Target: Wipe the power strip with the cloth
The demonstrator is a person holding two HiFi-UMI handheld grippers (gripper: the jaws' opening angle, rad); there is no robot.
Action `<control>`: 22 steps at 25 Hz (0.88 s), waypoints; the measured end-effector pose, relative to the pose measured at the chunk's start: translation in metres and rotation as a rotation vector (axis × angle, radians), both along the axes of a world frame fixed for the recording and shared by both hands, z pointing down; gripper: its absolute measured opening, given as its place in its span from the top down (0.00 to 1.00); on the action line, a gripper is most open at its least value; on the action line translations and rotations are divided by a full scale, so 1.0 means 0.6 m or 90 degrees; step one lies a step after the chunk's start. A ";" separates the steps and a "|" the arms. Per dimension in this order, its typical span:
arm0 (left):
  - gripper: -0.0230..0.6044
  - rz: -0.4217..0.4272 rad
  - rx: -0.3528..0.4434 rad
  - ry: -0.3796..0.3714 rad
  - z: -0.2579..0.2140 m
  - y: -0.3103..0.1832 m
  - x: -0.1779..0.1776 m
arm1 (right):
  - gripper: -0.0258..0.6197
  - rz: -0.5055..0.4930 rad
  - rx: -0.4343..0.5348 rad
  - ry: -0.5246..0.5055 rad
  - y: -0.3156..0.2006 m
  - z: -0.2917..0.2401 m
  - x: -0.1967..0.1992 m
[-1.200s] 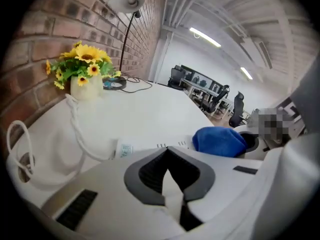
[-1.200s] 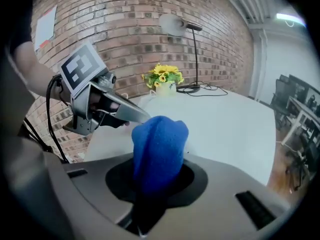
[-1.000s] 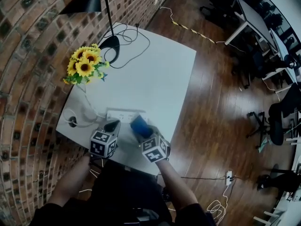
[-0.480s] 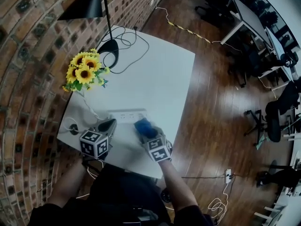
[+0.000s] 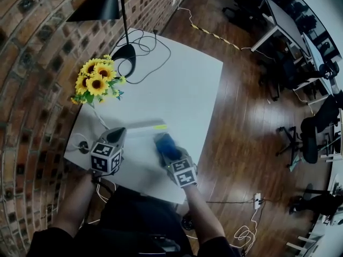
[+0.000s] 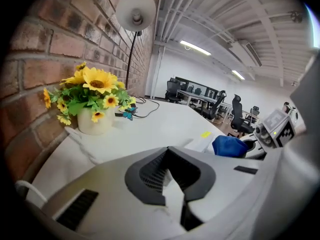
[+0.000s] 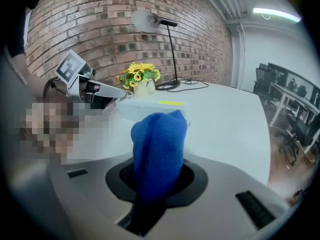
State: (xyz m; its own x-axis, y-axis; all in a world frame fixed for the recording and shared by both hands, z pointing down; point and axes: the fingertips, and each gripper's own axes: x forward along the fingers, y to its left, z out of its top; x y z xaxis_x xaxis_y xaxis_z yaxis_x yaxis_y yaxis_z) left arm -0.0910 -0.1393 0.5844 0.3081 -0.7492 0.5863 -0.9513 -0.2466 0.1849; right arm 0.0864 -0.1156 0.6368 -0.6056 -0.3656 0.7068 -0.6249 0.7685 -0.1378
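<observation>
The white power strip [image 5: 144, 127] lies near the table's front edge, tipped so a yellow sticker shows at its right end. It also shows in the left gripper view [image 6: 202, 143] and the right gripper view [image 7: 150, 108]. My left gripper [image 5: 117, 134] [image 6: 172, 184] is at the strip's left end, shut with what looks like the strip's white cord between its pads. My right gripper [image 5: 163, 148] [image 7: 157, 184] is shut on a bunched blue cloth [image 5: 163, 142] [image 7: 160, 144]. The cloth hangs just in front of the strip's right end; whether it touches is unclear.
A vase of sunflowers [image 5: 96, 79] stands at the table's left by the brick wall. A black lamp base [image 5: 126, 52] with looping black cables is at the back. A cable hole [image 5: 82, 142] sits at the front left. Wood floor and office chairs [image 5: 313, 138] lie to the right.
My left gripper has moved left and a little up. The strip went from sockets-up to tipped, its yellow sticker now showing. The right gripper and cloth stayed almost in place.
</observation>
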 end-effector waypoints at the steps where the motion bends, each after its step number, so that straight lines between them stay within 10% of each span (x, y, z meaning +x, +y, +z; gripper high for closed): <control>1: 0.94 0.001 0.008 -0.004 -0.002 0.007 -0.009 | 0.83 -0.004 -0.002 0.001 0.003 -0.001 0.002; 9: 0.92 0.038 0.023 -0.134 0.006 0.052 -0.075 | 0.82 0.030 -0.038 -0.066 -0.003 -0.027 0.010; 12: 0.72 0.078 -0.011 -0.148 0.011 0.073 -0.067 | 0.78 0.028 -0.018 -0.101 -0.016 -0.052 0.007; 17: 0.60 0.081 -0.066 -0.203 0.049 0.103 -0.084 | 0.46 -0.030 0.007 -0.114 -0.011 -0.098 -0.006; 22: 0.68 0.076 -0.078 -0.294 0.088 0.098 -0.112 | 0.43 -0.136 0.101 -0.059 -0.011 -0.140 -0.049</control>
State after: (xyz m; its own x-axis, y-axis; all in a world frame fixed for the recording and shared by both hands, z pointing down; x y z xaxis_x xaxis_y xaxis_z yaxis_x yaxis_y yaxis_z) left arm -0.1583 -0.0802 0.6374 0.0749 -0.6420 0.7631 -0.9075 -0.3610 -0.2147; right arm 0.0569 -0.1220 0.5526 -0.7399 -0.3243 0.5893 -0.4368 0.8979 -0.0544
